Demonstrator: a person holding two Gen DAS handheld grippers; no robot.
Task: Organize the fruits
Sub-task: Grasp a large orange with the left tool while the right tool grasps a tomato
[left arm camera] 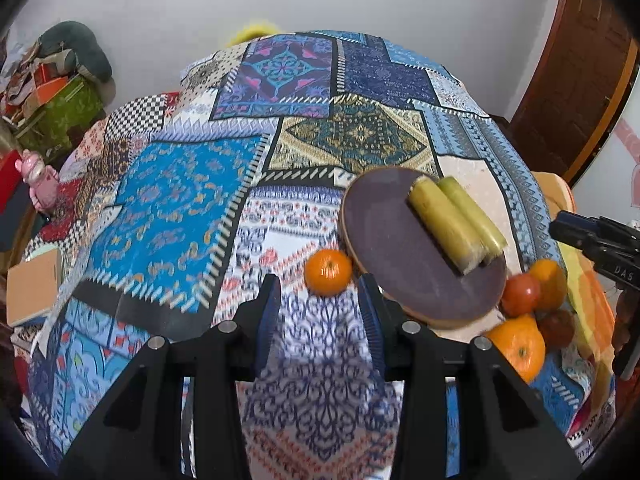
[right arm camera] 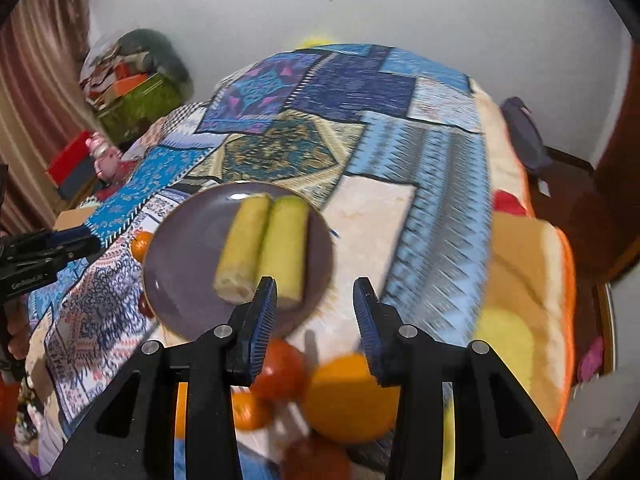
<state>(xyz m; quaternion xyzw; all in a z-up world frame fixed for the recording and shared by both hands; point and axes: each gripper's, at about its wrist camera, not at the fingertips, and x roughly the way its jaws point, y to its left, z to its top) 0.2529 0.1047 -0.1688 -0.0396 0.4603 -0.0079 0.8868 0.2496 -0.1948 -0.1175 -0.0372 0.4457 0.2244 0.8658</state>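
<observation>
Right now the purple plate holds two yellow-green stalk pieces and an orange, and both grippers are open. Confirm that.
Not quite. The purple plate holds only the two stalk pieces; the orange sits on the cloth beside its rim, as the left wrist view shows. The left gripper and right gripper are open.

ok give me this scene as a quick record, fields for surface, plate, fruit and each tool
surface: patchwork cloth over a bed-like surface
plate: round purple plate, flat on the cloth
on plate: two yellow-green stalk pieces, side by side, touching
lone fruit: orange on the cloth, at the plate's edge
fruit pile: oranges and red fruits beside the plate, off it
left tool: open, holding nothing, pointed toward the lone orange
right tool: open, holding nothing, above the fruit pile
</observation>
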